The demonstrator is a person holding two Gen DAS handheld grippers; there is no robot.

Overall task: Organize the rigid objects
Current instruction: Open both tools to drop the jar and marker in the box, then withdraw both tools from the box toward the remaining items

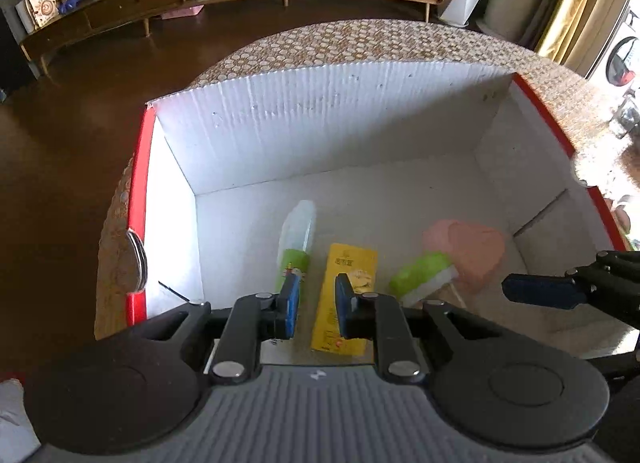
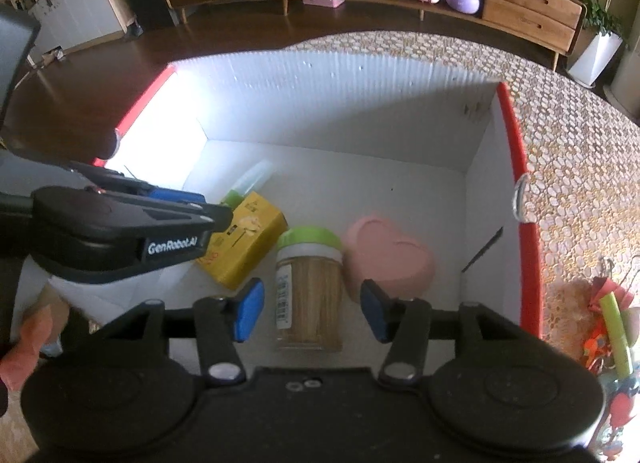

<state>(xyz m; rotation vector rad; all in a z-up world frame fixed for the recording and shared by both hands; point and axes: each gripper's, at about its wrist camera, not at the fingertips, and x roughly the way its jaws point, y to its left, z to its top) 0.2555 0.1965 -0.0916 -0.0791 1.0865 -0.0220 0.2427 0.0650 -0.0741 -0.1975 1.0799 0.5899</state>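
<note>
**Your right claw stood over the toothpick jar, already lying in the box**

The clear plastic toothpick jar with the green lid (image 2: 310, 287) lay on its side on the floor of the white corrugated box with red rims (image 2: 360, 103), between the yellow carton (image 2: 244, 251) and the pink heart-shaped container (image 2: 390, 259), which it looked to touch. It probably handled as light, stiff and smooth-walled, apt to roll, so across the body below the lid seemed your best hold. Your right claw (image 2: 312, 311) pointed steeply down, its jaws standing apart either side of the jar without pressing it. Your left claw (image 1: 316, 303), angled down likewise over the yellow carton and the clear bottle with the green label (image 1: 296, 239), had its pads close together with nothing gripped.
</note>
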